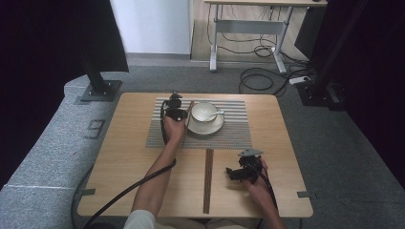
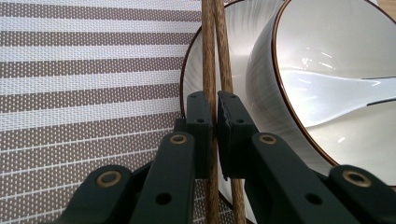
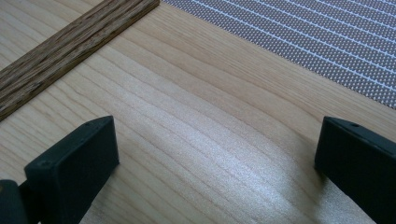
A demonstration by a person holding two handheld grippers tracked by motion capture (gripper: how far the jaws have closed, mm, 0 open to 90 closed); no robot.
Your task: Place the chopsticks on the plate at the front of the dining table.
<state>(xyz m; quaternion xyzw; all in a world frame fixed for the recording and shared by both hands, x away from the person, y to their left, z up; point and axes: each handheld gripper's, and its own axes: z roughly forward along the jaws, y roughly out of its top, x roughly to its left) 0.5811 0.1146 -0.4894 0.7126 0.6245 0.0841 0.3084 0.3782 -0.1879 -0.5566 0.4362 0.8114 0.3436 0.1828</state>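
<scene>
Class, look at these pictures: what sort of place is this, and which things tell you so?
Probably an indoor lab or office staged as a dining spot: a wooden table laid with a striped placemat, bowl and chopsticks, with a desk frame and loose cables behind.

Spoon (image 1: 213, 114) in bowl (image 1: 203, 111) on saucer (image 1: 206, 128) on placemat (image 1: 235, 133); chopsticks (image 1: 188, 117) left of bowl.

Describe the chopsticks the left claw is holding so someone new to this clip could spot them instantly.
Find the striped placemat at the far middle of the wooden table, where a white bowl sits on a saucer. The chopsticks are two thin brown wooden sticks along the saucer's left edge, pinched in the left claw. The flat dark strip nearer the person is wider.
</scene>
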